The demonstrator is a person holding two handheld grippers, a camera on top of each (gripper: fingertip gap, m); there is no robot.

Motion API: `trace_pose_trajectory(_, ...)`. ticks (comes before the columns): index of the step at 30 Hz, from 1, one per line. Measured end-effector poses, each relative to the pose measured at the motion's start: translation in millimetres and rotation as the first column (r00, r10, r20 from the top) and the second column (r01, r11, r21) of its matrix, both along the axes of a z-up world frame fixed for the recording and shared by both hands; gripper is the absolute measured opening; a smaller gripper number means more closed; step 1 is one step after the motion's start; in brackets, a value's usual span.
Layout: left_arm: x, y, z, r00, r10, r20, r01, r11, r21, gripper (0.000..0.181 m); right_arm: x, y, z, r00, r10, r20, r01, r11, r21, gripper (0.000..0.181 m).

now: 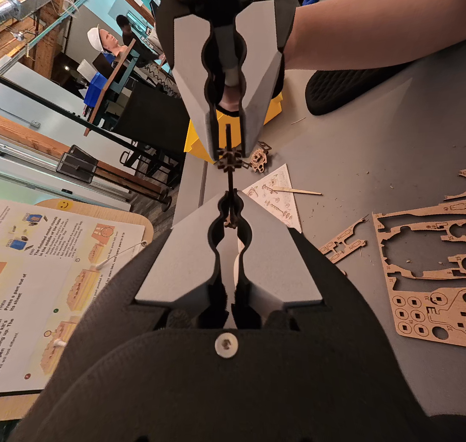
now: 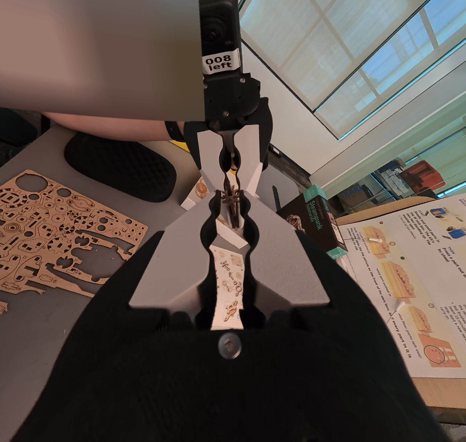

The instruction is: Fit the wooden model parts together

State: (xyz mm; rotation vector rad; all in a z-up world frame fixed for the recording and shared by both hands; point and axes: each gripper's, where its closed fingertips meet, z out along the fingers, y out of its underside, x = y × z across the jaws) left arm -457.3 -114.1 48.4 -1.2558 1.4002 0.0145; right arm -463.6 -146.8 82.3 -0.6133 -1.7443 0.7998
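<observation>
A thin dark wooden axle (image 1: 229, 180) carries a small cluster of toothed gear pieces (image 1: 228, 161). My left gripper (image 1: 230, 198) is shut on one end of the axle. My right gripper (image 1: 229, 156) comes from the opposite side, tip to tip with the left, and is shut on the gear cluster. In the right wrist view the gear cluster (image 2: 230, 197) sits between the right gripper's tips (image 2: 229, 195), with the left gripper (image 2: 230, 186) just behind it. The parts are held above the grey table (image 1: 353, 152).
Punched wooden part sheets (image 1: 416, 266) (image 2: 63, 240) lie on the table. A small assembled wooden piece (image 1: 259, 160), a folded leaflet (image 1: 277, 203), a thin stick (image 1: 297, 191), a yellow bin (image 1: 201, 145), a black wrist rest (image 1: 340, 89), a kit box (image 2: 315, 223) and an instruction board (image 1: 63, 266) surround the work. Some 4 centimetres of space lies between my two pairs of fingers.
</observation>
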Motion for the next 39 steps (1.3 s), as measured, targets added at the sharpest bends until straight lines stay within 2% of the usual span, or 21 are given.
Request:
trace_pose_trajectory(13,5,-8,6,0.999,-0.046,-0.013,0.047,0.996,0.077,0.0,2,-12,5,0.999,0.032,-0.029,-0.03,0.998,0.054,0.014)
trace_pose_trajectory(26,6,-9,4,0.996,-0.091,0.023,0.09,0.994,0.066,0.0,8,-12,11,0.999,0.031,-0.043,-0.028,0.998,0.06,0.017)
trace_pose_trajectory(33,2,-7,6,0.989,-0.11,0.096,0.108,0.994,0.03,0.0,17,-12,19,0.997,0.046,-0.059,-0.044,0.998,0.035,0.017)
trace_pose_trajectory(39,4,-5,0,0.99,-0.116,0.082,0.115,0.993,0.016,0.0,19,-9,19,0.998,0.041,-0.048,-0.04,0.999,0.026,0.017)
